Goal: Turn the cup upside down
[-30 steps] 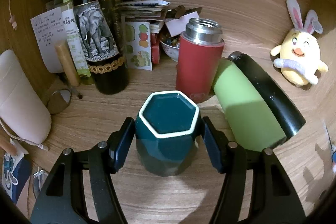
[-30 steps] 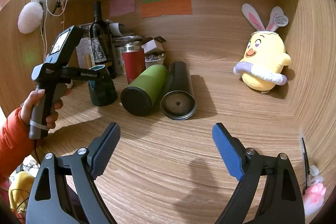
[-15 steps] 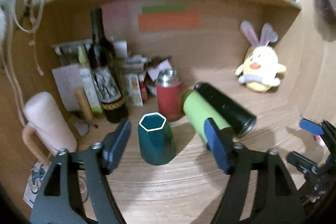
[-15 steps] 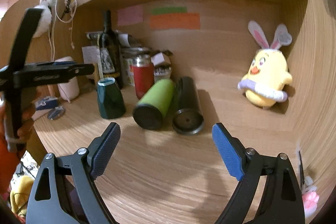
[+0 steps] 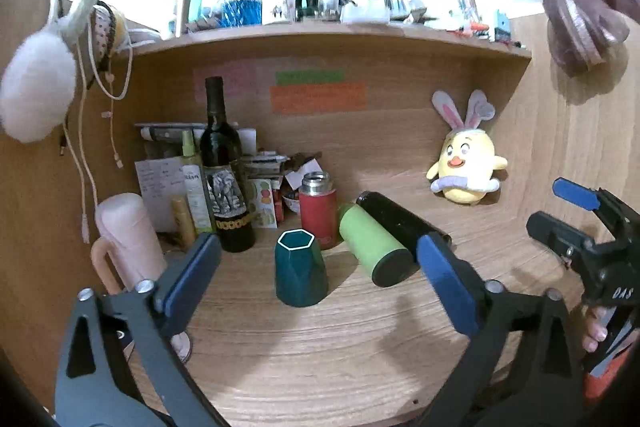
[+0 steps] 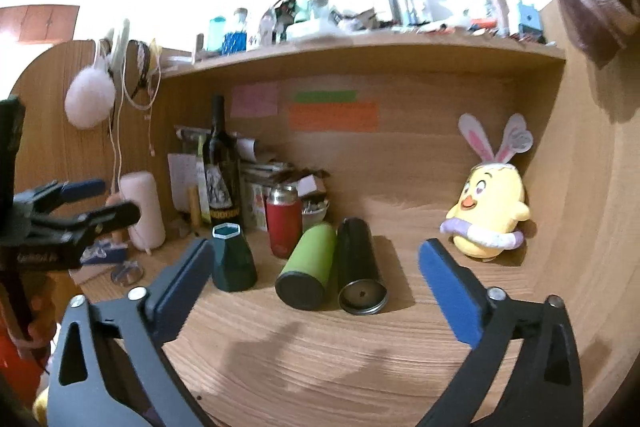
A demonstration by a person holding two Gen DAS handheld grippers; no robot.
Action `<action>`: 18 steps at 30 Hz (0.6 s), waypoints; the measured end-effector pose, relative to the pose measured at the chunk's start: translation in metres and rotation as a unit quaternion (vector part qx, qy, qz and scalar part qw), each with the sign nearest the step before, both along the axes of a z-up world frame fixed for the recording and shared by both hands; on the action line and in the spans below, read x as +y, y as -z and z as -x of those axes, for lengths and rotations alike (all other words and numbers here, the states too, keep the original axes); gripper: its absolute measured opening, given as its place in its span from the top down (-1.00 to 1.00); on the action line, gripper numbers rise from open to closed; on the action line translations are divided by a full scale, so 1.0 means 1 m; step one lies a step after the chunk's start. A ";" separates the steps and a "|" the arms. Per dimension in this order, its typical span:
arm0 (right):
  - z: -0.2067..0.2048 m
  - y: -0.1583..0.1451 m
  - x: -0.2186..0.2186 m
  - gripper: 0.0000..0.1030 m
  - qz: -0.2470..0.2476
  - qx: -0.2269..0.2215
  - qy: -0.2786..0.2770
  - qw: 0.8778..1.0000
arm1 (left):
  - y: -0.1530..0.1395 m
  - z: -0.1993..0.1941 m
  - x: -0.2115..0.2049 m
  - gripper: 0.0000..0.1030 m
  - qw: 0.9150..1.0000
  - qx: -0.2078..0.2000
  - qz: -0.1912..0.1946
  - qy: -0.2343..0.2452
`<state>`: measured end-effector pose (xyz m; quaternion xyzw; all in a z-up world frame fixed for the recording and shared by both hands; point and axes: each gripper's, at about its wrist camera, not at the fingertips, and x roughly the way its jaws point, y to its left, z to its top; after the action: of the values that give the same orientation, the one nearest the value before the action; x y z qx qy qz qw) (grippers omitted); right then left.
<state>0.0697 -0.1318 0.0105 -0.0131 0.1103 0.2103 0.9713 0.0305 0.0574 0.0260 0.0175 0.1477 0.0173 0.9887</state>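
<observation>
A dark teal faceted cup (image 5: 300,273) with a white hexagonal edge on top stands alone on the wooden desk; its wider end is down. It also shows in the right wrist view (image 6: 233,258). My left gripper (image 5: 318,281) is open and empty, pulled back from the cup. My right gripper (image 6: 316,291) is open and empty, back from the desk items. Each gripper shows at the edge of the other's view.
A red thermos (image 5: 318,209) stands behind the cup. A green flask (image 5: 374,245) and a black flask (image 5: 400,221) lie to its right. A wine bottle (image 5: 224,179), papers and a pink roll (image 5: 128,239) crowd the left. A yellow plush chick (image 5: 466,169) sits at the back right.
My left gripper, whose fingers were close on each side of the cup, has drawn back and up; the cup stays on the desk. My right gripper has also pulled back a little.
</observation>
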 end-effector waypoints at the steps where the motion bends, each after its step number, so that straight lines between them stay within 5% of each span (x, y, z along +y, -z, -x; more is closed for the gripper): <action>1: 0.003 -0.003 -0.001 -1.00 -0.004 -0.002 0.002 1.000 | -0.001 0.005 -0.001 -0.99 1.000 -0.005 -0.002 0.000; 18: 0.023 -0.013 -0.008 -1.00 -0.011 -0.021 0.016 1.000 | -0.003 0.028 -0.016 -1.00 1.000 -0.017 -0.001 0.013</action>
<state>0.0468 -0.1397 0.0238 -0.0054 0.0876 0.1955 0.9768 0.0025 0.0411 0.0289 0.0200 0.1307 0.0045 0.9912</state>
